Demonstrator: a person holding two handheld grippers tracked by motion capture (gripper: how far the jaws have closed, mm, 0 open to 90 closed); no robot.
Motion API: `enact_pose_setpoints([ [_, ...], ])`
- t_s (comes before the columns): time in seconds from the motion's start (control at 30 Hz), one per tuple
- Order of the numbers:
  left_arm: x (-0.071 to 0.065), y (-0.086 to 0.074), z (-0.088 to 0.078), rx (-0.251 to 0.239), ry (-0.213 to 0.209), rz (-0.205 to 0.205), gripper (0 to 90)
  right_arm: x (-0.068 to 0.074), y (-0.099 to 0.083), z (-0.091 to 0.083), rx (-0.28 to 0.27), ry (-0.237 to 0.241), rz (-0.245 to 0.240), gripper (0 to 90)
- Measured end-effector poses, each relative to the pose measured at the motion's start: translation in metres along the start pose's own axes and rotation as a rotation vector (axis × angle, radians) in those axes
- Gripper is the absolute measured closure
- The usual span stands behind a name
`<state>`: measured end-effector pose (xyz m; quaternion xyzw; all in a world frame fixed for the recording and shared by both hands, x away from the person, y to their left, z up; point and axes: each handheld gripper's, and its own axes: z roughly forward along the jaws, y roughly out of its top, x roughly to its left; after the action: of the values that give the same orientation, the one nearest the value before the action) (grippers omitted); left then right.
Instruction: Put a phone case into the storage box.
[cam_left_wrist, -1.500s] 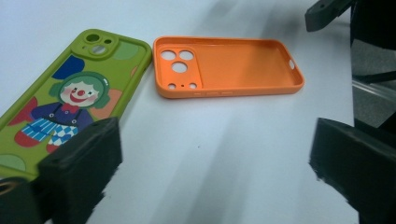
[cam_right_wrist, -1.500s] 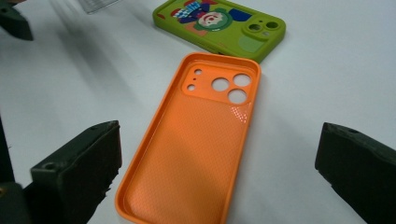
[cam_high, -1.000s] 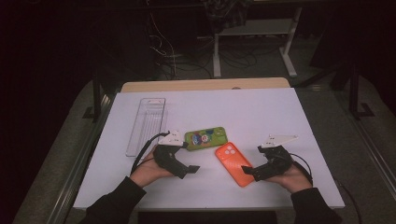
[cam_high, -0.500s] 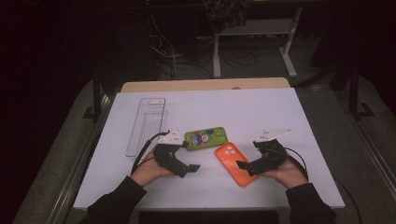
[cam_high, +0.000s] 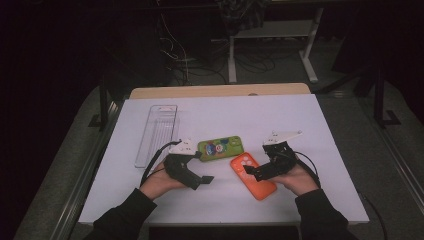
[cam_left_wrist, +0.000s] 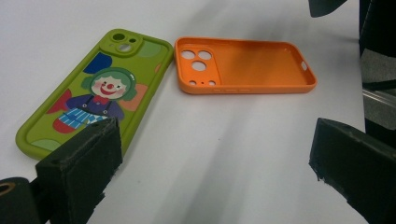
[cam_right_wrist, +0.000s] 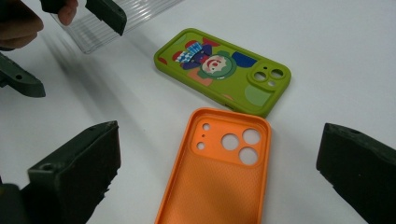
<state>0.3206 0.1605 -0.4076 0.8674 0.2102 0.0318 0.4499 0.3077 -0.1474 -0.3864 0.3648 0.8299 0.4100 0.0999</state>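
Orange phone case (cam_high: 252, 175) is seen lying hollow side up on the white counter (cam_high: 325, 130), its camera end just beside the green clown-printed case (cam_high: 220, 148). Right tongs (cam_high: 254, 172) are held spread wide over the orange case, gripping nothing. Left tongs (cam_high: 200, 181) are likewise held released near the green case. A clear ribbed tray (cam_high: 157, 134) is placed further left

Green phone case (cam_left_wrist: 91, 95): lime ground, printed clown with green hair, red nose, blue-striped overalls (blue and orange patches around it). Orange phone case (cam_right_wrist: 218, 181): plain orange, dotted inner texture. Tray (cam_high: 156, 134): clear, ribbed. Table (cam_high: 330, 130): white. Jaw pads: black.
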Motion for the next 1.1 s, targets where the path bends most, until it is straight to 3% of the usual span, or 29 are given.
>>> enact_pose_setpoints([
  [0.3,0.0,0.0,0.001,0.02,-0.005,0.014,2.0,0.001,-0.004,0.004,0.024,-0.028,0.011,0.0],
  [0.4,0.0,0.0,0.001,0.026,-0.007,0.017,2.0,0.002,-0.007,0.007,0.048,-0.031,0.038,0.0],
  [0.6,-0.001,-0.001,0.001,0.024,-0.008,-0.001,2.0,0.004,-0.014,0.014,0.079,-0.042,0.036,0.0],
  [1.1,-0.001,-0.001,0.002,0.029,0.0,0.003,2.0,0.004,-0.028,0.029,0.143,-0.076,0.036,0.0],
])
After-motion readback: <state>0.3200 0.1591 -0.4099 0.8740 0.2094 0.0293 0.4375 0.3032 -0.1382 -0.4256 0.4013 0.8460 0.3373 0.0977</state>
